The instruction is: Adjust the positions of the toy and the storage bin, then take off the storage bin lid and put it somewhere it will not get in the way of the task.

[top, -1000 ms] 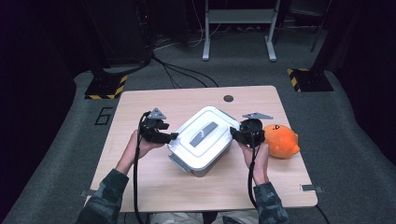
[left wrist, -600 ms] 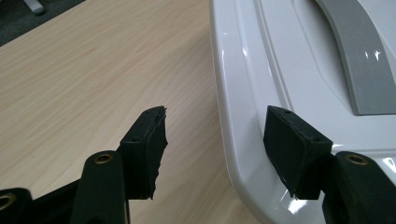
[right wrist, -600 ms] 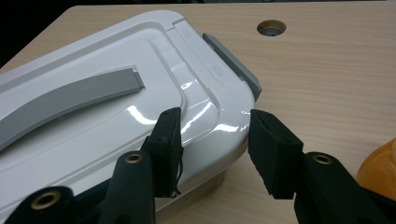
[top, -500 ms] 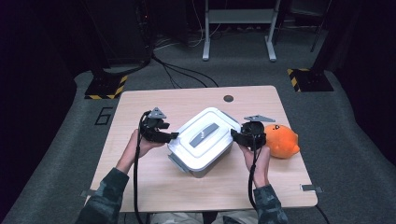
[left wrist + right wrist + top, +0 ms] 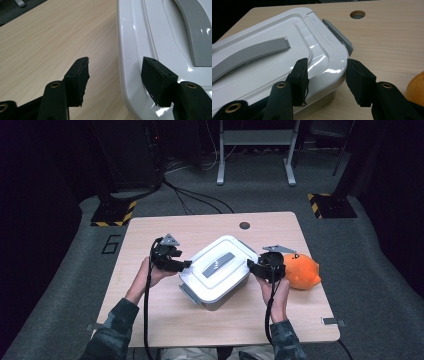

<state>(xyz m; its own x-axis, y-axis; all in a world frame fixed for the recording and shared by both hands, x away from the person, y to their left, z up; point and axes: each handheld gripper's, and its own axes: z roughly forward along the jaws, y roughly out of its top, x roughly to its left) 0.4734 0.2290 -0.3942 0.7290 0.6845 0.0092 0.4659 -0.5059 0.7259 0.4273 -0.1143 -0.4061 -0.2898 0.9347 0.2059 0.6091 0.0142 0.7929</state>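
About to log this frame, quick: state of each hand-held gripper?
Left hand-held gripper: open, jaws astride the white lid's edge.
Right hand-held gripper: open, jaws just opening around the lid's corner.

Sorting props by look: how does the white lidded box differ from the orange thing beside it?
The white lidded box is angular, glossy and hard-looking, with a grey handle; the orange toy is rounded and looks soft. The box is clearly larger than the toy. A gripper flanks each side of the box, while the toy lies apart, untouched. Both rest on the wooden table.

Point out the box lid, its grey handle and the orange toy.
Box lid (image 5: 235, 251): high view, far white corner.
Grey handle (image 5: 217, 264): high view, its middle.
Orange toy (image 5: 301, 271): high view, body centre.
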